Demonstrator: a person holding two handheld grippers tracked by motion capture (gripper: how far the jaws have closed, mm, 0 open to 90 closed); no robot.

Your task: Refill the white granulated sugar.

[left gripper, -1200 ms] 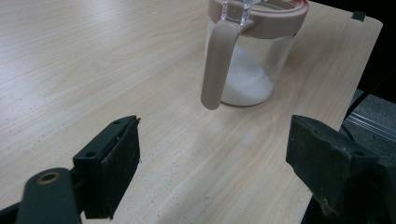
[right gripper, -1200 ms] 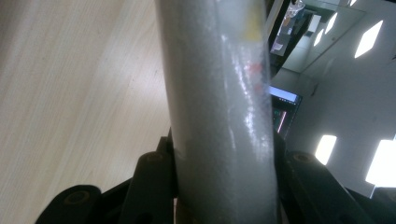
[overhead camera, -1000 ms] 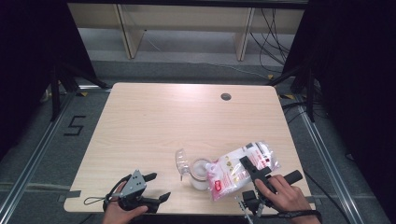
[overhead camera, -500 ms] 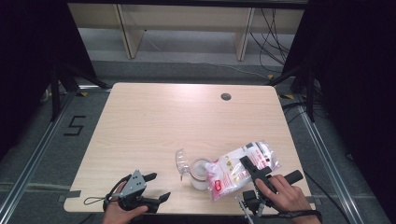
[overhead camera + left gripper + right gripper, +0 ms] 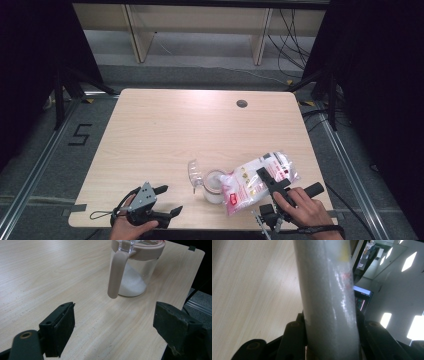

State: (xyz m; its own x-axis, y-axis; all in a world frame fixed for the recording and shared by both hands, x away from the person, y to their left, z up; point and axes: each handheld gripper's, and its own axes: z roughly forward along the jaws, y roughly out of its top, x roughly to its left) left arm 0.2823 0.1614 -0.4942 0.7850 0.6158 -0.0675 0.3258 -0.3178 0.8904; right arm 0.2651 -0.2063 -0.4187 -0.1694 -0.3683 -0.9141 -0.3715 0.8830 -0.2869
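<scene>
A clear jar (image 5: 214, 186) with a pink rim stands near the table's front edge, its clear flip lid (image 5: 193, 171) raised to the left. A plastic bag of white granules (image 5: 257, 180) with red print lies tilted, its lower end at the jar's mouth. My right gripper (image 5: 267, 181) is shut on this bag; in the right gripper view the bag (image 5: 327, 290) is squeezed between the jaws. My left gripper (image 5: 167, 200) rests open at the front left, apart from the jar. In the left gripper view the jar (image 5: 136, 272), partly filled with white granules, stands beyond the open gripper (image 5: 116, 325), handle (image 5: 115, 275) toward it.
The wooden table (image 5: 165, 130) has a round cable hole (image 5: 242, 103) at the back right. Wooden shelving (image 5: 200, 20) stands behind it, with cables (image 5: 295, 30) on the floor. A taped "5" (image 5: 80, 135) marks the floor at the left.
</scene>
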